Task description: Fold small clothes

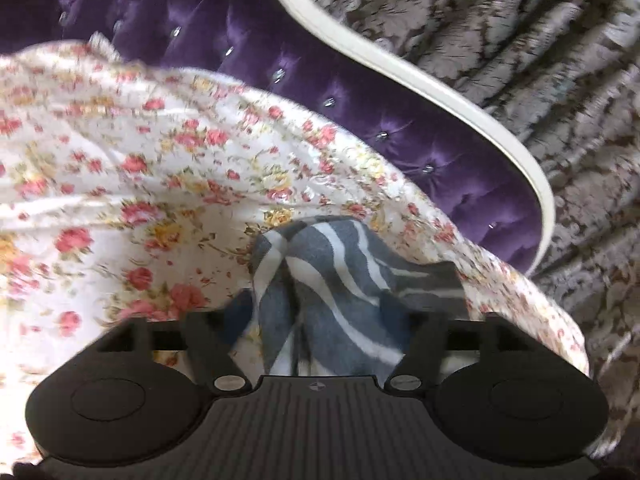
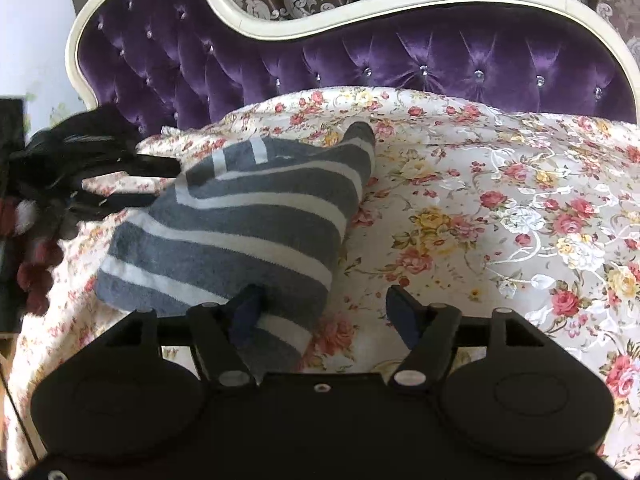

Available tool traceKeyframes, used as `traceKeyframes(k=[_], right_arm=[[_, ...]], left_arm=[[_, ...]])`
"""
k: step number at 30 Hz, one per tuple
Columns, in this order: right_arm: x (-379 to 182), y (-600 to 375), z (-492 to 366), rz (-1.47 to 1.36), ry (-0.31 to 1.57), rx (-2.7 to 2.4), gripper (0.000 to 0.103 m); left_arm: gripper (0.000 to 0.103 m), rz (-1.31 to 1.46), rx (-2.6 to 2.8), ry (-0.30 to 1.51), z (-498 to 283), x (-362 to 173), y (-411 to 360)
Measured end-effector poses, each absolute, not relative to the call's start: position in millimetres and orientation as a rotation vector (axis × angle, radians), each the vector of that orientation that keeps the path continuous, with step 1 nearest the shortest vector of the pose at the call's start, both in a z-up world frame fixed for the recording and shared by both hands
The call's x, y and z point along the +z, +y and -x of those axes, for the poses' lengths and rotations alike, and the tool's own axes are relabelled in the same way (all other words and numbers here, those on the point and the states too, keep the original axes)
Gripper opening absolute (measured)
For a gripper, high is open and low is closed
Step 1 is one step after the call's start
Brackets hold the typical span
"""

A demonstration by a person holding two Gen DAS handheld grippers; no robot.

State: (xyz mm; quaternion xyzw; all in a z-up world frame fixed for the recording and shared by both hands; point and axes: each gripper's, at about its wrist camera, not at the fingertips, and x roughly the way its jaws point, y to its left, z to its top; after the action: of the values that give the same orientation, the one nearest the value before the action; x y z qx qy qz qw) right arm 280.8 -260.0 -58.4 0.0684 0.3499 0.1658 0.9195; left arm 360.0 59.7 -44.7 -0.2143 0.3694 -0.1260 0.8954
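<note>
A grey sock with white stripes (image 2: 248, 220) lies on the floral bedspread (image 2: 500, 208). In the right wrist view my right gripper (image 2: 324, 316) is open at the sock's near end; its left finger (image 2: 246, 312) touches the sock and its right finger (image 2: 404, 316) is over bare spread. The left gripper (image 2: 160, 182) shows at the sock's far left end. In the left wrist view the sock (image 1: 340, 300) drapes between the left gripper's (image 1: 326, 320) blue fingers and hides their tips; the fingers stand wide apart.
A purple tufted headboard (image 2: 360, 60) with a white frame stands behind the bed. Patterned grey curtains (image 1: 520, 40) hang behind it. The bed's right edge (image 1: 560, 320) falls away in the left wrist view.
</note>
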Motion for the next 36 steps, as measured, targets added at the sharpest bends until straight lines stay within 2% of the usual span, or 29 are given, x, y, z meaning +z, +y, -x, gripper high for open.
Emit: traceKeyframes(k=[7,14,21,31,32,33,34,35,36], right_arm=[[-58,-279,-284,-0.287,0.714,0.362,0.075],[-63,-287,-287,-0.375,0.711,0.375,0.075],[-69,-286,-294,-0.426,0.706,0.404,0.075],[-87,-288,-360,-0.581,0.72,0.498,0.077],[-90,-288,-365,-0.591,0.722,0.515,0.077],[-93,-288,-371,-0.602,0.729,0.532,0.075],[-97,-288,-375,-0.617,0.735,0.549,0.065],[-100,-287,-379,-0.633,0.744,0.567,0.058],[-102,-289,-380,-0.639,0.753,0.566,0.056]], left_arm=[[0.088,0.405,-0.384,0.89,-317,-55,57],[0.09,0.453,-0.405,0.895,-289,-75,53],[0.09,0.451,-0.419,0.878,-297,-75,40],[0.088,0.457,-0.454,0.896,-319,-79,22],[0.087,0.466,-0.451,0.898,-319,-79,23],[0.08,0.475,-0.447,0.901,-319,-79,24],[0.068,0.484,-0.446,0.909,-319,-80,26],[0.061,0.496,-0.454,0.921,-320,-81,29],[0.05,0.514,-0.466,0.936,-322,-83,31]])
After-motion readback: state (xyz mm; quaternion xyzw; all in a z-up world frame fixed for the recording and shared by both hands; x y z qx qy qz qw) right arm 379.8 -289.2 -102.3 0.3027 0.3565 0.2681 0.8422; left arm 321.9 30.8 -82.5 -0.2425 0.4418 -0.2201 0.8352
